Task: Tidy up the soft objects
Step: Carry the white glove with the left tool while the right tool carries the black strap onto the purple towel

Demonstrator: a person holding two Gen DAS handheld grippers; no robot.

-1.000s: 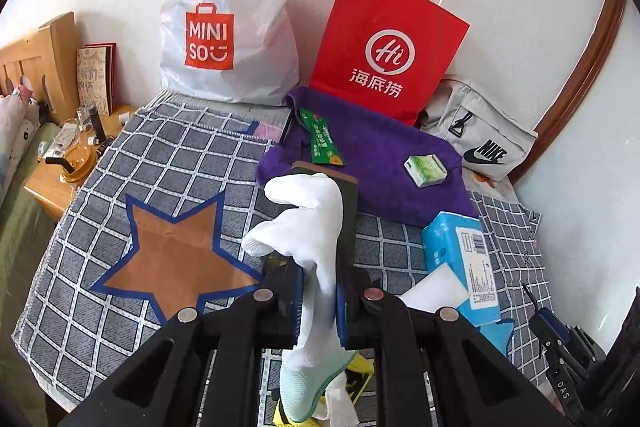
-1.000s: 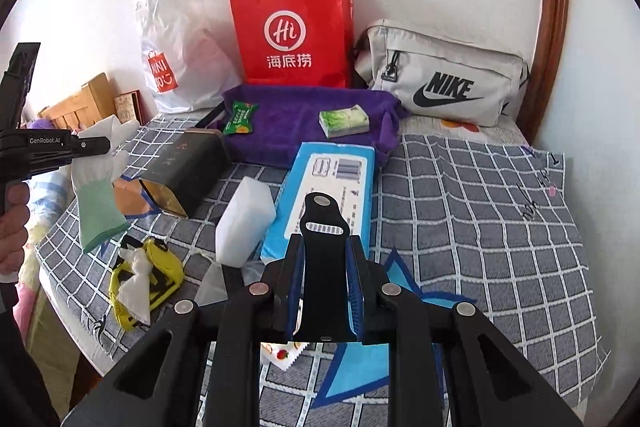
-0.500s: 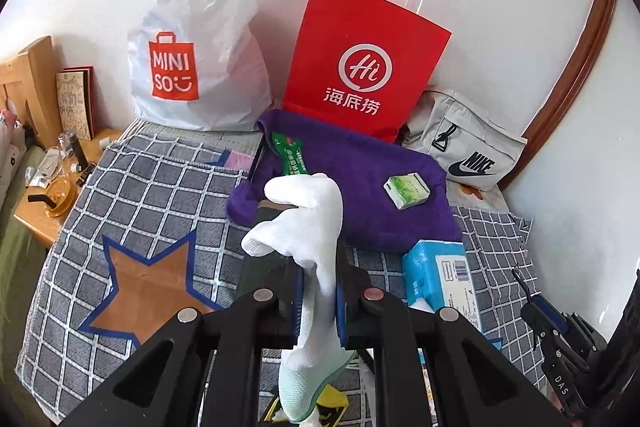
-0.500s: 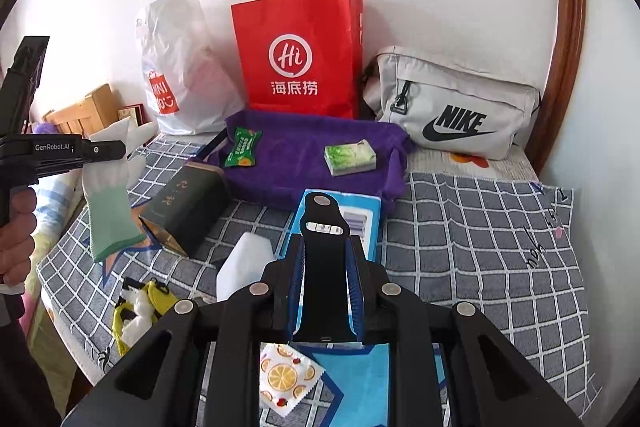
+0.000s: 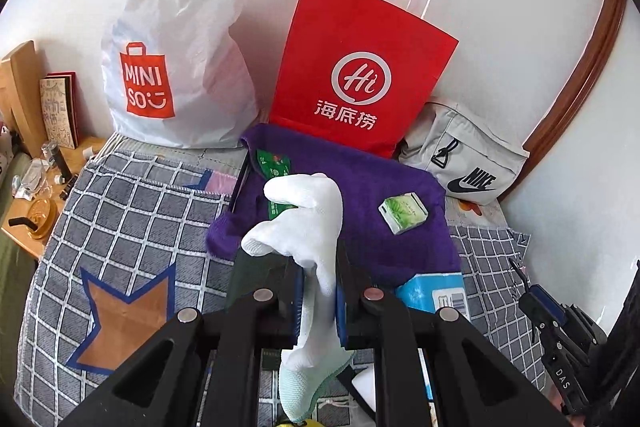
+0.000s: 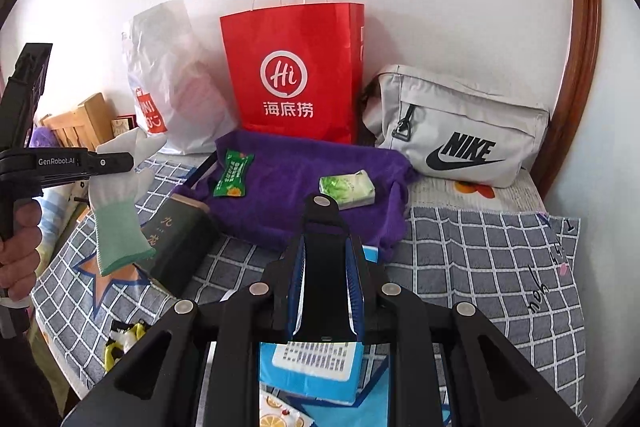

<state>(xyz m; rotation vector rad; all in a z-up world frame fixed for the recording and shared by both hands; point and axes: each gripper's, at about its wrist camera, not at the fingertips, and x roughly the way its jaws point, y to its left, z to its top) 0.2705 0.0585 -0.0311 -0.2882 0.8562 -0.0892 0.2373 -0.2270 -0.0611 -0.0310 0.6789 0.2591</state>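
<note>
My left gripper (image 5: 318, 301) is shut on a white glove with a green cuff (image 5: 310, 227), held in the air over the near edge of the purple towel (image 5: 400, 251); it also shows in the right wrist view (image 6: 120, 211). My right gripper (image 6: 325, 293) is shut on a black strap (image 6: 325, 267) that sticks up between its fingers, above a blue tissue pack (image 6: 316, 367). On the towel (image 6: 296, 187) lie a green sachet (image 6: 232, 175) and a small green tissue packet (image 6: 348, 189).
A white Miniso bag (image 5: 176, 39), a red paper bag (image 5: 360, 79) and a grey Nike pouch (image 5: 464, 155) stand against the wall. A dark box (image 6: 176, 239) lies on the checked cloth (image 6: 480, 259). A wooden bedside table (image 5: 40, 195) is at the left.
Both grippers have moved forward toward the purple towel and the bags. The glove stays in the left gripper and the strap stays in the right one.
</note>
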